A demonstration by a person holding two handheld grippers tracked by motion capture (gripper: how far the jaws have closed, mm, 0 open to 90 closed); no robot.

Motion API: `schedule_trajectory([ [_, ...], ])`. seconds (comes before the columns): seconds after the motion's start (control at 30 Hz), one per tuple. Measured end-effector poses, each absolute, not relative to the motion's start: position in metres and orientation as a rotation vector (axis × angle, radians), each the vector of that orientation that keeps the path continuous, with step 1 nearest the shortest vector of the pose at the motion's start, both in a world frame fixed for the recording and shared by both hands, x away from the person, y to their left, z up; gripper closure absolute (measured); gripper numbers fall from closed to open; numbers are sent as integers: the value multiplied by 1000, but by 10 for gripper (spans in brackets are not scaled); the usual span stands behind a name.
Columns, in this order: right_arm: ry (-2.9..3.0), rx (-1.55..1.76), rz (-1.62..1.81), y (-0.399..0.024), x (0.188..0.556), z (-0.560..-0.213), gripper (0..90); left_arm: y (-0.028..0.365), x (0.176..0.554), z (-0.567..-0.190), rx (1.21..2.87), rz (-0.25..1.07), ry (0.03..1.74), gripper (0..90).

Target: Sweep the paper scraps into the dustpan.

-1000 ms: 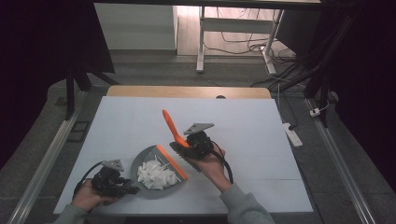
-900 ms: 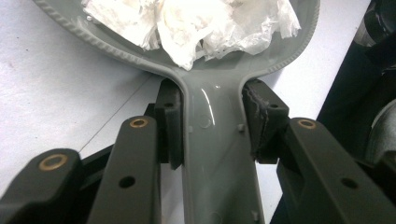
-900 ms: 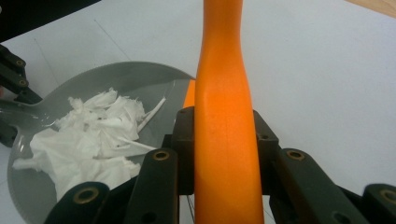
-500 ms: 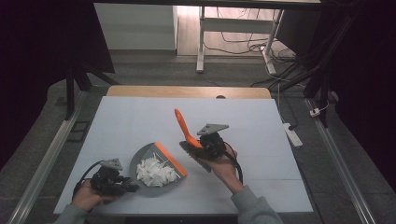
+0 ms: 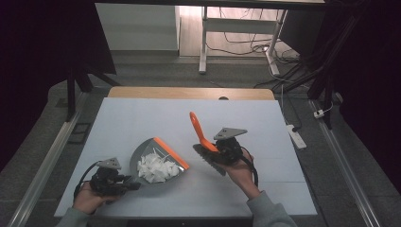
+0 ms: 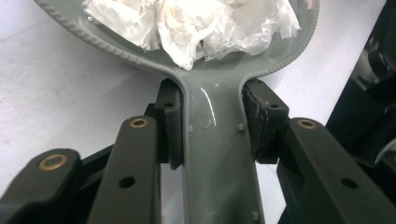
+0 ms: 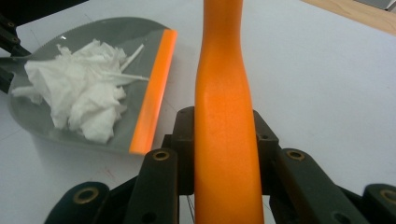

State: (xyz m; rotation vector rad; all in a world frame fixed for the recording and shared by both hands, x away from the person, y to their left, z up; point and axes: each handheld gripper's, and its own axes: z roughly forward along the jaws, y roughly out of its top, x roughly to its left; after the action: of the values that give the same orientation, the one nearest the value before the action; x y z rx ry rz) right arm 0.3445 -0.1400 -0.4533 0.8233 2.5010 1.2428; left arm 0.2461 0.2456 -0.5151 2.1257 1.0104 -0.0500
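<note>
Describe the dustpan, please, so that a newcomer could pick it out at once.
On the white table, look near the front edge. The grey dustpan lies there, its handle clamped in the left gripper. Its orange lip and heap of white paper scraps mark it out.

White power strip (image 5: 293, 134) on the floor beside the table (image 5: 265, 118)

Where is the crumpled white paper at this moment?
In the high view, the crumpled white paper lies inside the grey dustpan, left of centre on the table, behind its orange lip.
</note>
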Motion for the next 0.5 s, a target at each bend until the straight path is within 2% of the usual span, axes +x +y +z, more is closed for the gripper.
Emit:
schedule_trajectory([
  [0.5, 2465, 865, 1253, -188, 332, -451, 705, 245, 243, -508, 1944, -7, 1079, 620],
])
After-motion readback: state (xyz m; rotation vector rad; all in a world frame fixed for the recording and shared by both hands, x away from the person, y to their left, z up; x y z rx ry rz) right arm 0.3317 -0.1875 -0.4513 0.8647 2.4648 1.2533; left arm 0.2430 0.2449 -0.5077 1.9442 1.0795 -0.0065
